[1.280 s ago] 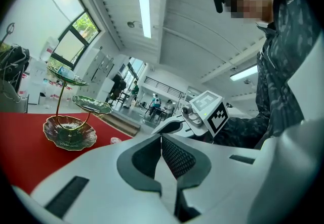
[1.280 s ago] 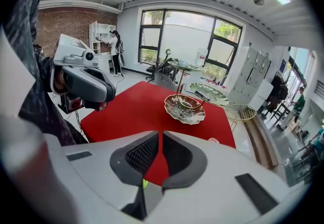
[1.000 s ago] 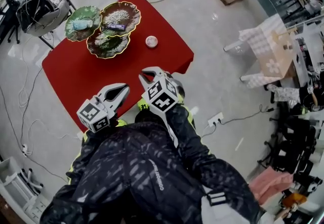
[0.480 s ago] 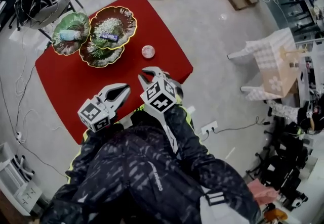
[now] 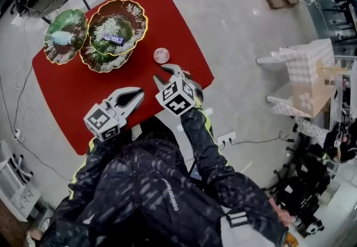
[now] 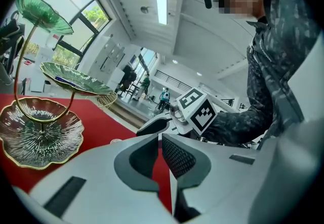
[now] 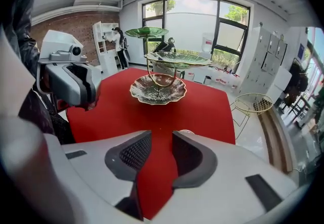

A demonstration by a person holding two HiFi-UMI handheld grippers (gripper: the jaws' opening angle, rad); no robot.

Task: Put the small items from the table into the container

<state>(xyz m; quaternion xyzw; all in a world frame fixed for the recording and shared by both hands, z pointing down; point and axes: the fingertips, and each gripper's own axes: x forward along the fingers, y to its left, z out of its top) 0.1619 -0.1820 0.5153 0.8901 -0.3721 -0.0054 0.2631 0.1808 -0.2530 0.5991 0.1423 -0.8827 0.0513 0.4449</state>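
On red tbl [image 5: 83, 90], nr tiered dish [image 5: 133, 16], sm round tin [image 5: 161, 55] lies flat.

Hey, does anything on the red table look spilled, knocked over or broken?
Nothing stands out. The tiered dish stand stands upright on the red table, and one small round item lies flat beside it, not touching.

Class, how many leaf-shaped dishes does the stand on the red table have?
3: green dish at left, larger dish beside it, third dish partly beneath them.
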